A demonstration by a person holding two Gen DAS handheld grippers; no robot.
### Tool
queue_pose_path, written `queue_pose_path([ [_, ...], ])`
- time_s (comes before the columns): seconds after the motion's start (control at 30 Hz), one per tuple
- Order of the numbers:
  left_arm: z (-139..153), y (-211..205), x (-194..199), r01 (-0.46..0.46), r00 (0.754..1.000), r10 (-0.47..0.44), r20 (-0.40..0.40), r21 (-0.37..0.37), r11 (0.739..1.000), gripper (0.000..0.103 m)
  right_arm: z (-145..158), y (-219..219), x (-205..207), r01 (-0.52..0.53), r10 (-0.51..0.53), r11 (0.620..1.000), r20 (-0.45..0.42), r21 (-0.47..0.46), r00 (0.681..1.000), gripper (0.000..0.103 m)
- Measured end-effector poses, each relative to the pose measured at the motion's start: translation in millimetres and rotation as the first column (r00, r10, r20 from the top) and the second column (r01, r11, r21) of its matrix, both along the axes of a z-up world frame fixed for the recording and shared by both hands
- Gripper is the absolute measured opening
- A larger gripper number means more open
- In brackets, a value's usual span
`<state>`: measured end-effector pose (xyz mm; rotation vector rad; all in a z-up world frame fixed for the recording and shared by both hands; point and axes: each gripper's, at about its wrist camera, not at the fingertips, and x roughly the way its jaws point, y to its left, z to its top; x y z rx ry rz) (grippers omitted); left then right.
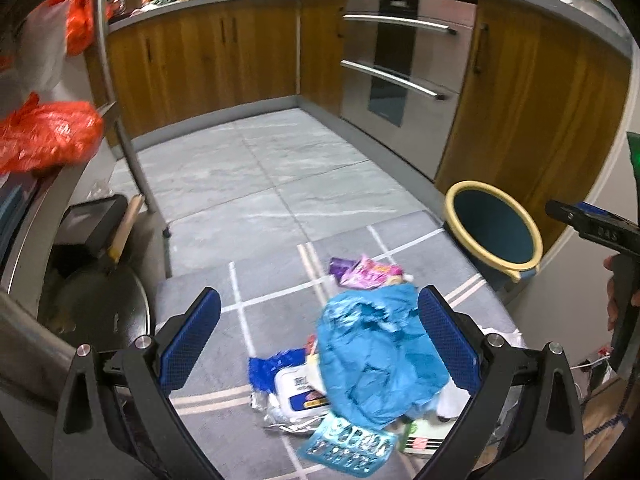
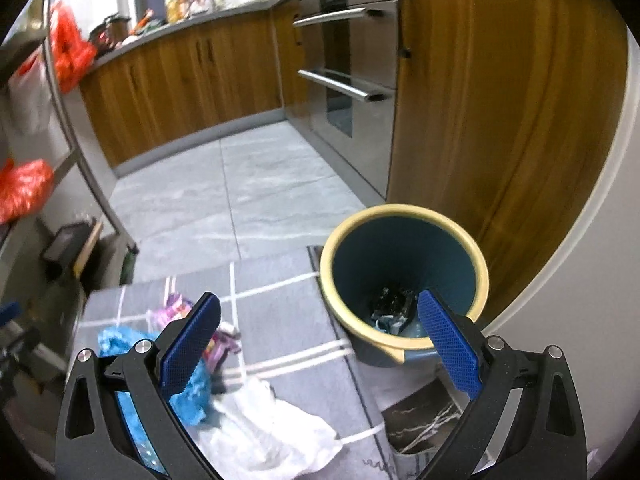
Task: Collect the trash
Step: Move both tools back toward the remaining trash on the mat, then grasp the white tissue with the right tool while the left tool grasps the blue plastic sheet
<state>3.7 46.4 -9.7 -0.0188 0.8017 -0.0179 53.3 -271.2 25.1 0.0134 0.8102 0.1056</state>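
Wooden cabinets (image 1: pixel 224 60) flank a steel oven (image 1: pixel 400 72) (two handles).

Both wrist views angled down at rug (image 1: pixel 276 300); share bin (image 2: pixel 404 276), nearer in right.

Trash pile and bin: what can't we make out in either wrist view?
- Left wrist view: whatever lies under the blue plastic bag is covered; the label on the white packet is too small to read.
- Left wrist view: the teal bin interior is just dark.
- Right wrist view: the bin's contents are dark and blurred, not identifiable.
- Right wrist view: the left finger hides part of the pile; the white plastic bag runs off the bottom edge.
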Motion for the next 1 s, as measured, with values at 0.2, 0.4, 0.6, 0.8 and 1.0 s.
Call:
queue_pose_path([
  [0.2, -21, 18, 11, -0.059, 0.995, 0.059, -0.079, 0.004, 0.998, 0.097, -19, 19, 0, -0.066, 0.063, 0.997, -0.064, -0.038, 0.996, 0.098],
  [0.4, -51, 29, 23, -0.09, 0.975, 0.088, -0.202, -0.001, 0.996, 0.097, -32, 35, 0, -0.128, 0.123, 0.991, -0.112, -0.039, 0.986, 0.098],
  [0.6, -66, 10, 34, -0.014, 0.972, 0.009, -0.235, -0.019, 1.0, 0.096, -46, 37, 5, -0.143, 0.138, 0.99, -0.176, -0.013, 0.975, 0.098],
  [0.8, -73, -14, 45, 0.065, 0.971, -0.062, -0.233, 0.005, 0.998, 0.08, -68, 22, 2, -0.072, 0.069, 0.997, -0.292, 0.002, 0.954, 0.098],
  [1.0, -73, -27, 50, 0.119, 0.974, -0.11, -0.197, 0.034, 0.992, 0.067, -100, 7, -19, 0.133, -0.115, 0.991, -0.434, 0.01, 0.894, 0.094],
])
